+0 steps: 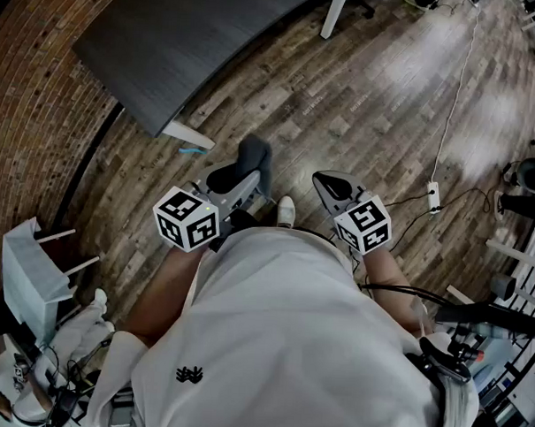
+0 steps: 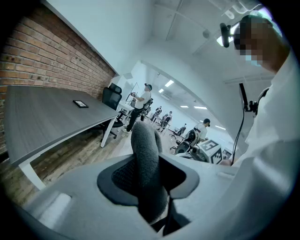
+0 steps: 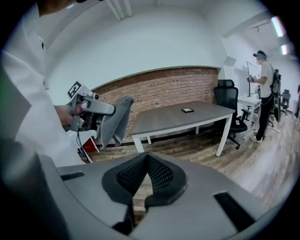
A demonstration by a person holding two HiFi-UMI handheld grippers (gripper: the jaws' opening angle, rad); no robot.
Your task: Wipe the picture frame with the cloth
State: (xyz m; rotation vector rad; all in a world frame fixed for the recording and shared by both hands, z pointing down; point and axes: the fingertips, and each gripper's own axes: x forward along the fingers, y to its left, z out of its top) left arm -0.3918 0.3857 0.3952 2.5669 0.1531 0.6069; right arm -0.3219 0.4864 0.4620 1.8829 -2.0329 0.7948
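A grey cloth (image 2: 146, 159) stands up between the jaws of my left gripper (image 2: 147, 180), which is shut on it. In the head view the cloth (image 1: 255, 156) pokes forward from the left gripper (image 1: 234, 177), held in front of the person's body over the wooden floor. My right gripper (image 3: 147, 164) is shut with nothing between its jaws, and it sits beside the left one (image 1: 332, 186). The picture frame (image 3: 187, 110) is small and dark and lies flat on the grey table (image 3: 178, 119), well away from both grippers. It also shows in the left gripper view, frame (image 2: 80, 104).
The grey table (image 1: 177, 45) stands along a brick wall (image 2: 42, 61). A black office chair (image 3: 229, 101) is at its far end, with people standing beyond. A power strip (image 1: 433, 196) and cable lie on the floor at right. White gear (image 1: 35, 273) sits at the left.
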